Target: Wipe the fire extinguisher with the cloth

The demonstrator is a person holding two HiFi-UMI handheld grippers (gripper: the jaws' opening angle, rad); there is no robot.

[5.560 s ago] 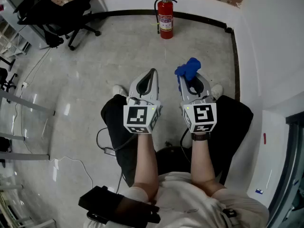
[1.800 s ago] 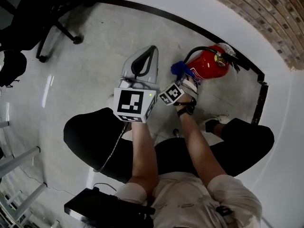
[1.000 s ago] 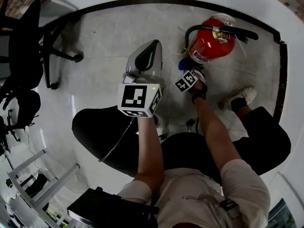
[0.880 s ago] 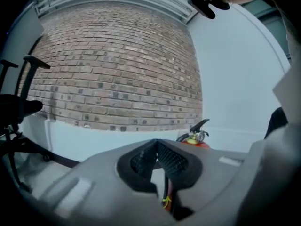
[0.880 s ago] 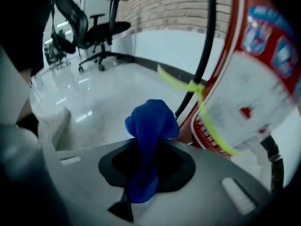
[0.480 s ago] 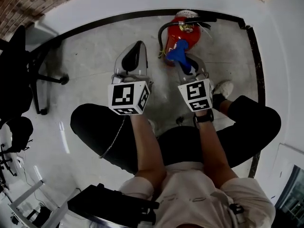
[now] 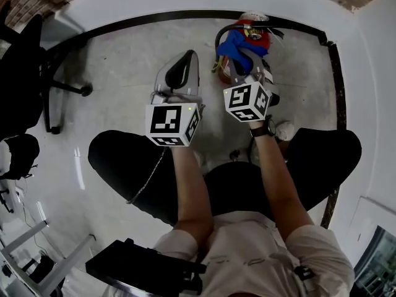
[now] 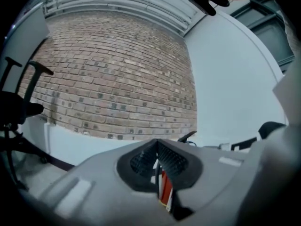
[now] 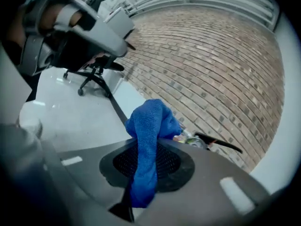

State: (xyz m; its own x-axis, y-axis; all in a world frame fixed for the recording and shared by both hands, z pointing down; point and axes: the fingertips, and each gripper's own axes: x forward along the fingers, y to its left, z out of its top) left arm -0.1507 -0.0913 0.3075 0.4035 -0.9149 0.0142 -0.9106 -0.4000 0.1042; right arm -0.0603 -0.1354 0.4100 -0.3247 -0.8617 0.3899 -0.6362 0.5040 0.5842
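Note:
The red fire extinguisher (image 7: 252, 27) stands on the floor by the wall, its black hose (image 7: 219, 39) curling to its left. A blue cloth (image 7: 242, 46) lies against its upper body, and my right gripper (image 7: 246, 65) is shut on that cloth. In the right gripper view the cloth (image 9: 151, 121) hangs out between the jaws of the right gripper (image 9: 151, 149), with the extinguisher's valve and lever (image 9: 207, 141) just beyond. My left gripper (image 7: 190, 57) hovers to the left of the extinguisher, shut and holding nothing. A sliver of the extinguisher's label (image 8: 165, 188) shows beyond the left gripper (image 8: 156, 150).
A white wall with a black baseboard (image 7: 124, 25) curves behind the extinguisher, brick (image 8: 117, 79) above it. An office chair (image 7: 28, 73) stands at the far left. The person's legs and a shoe (image 7: 286, 129) are close below the grippers. A black device (image 7: 142, 271) sits at the bottom.
The person has come up to the extinguisher. In the last half second my right gripper moved up and forward, and the cloth now lies against the extinguisher's upper part. The left gripper hardly moved.

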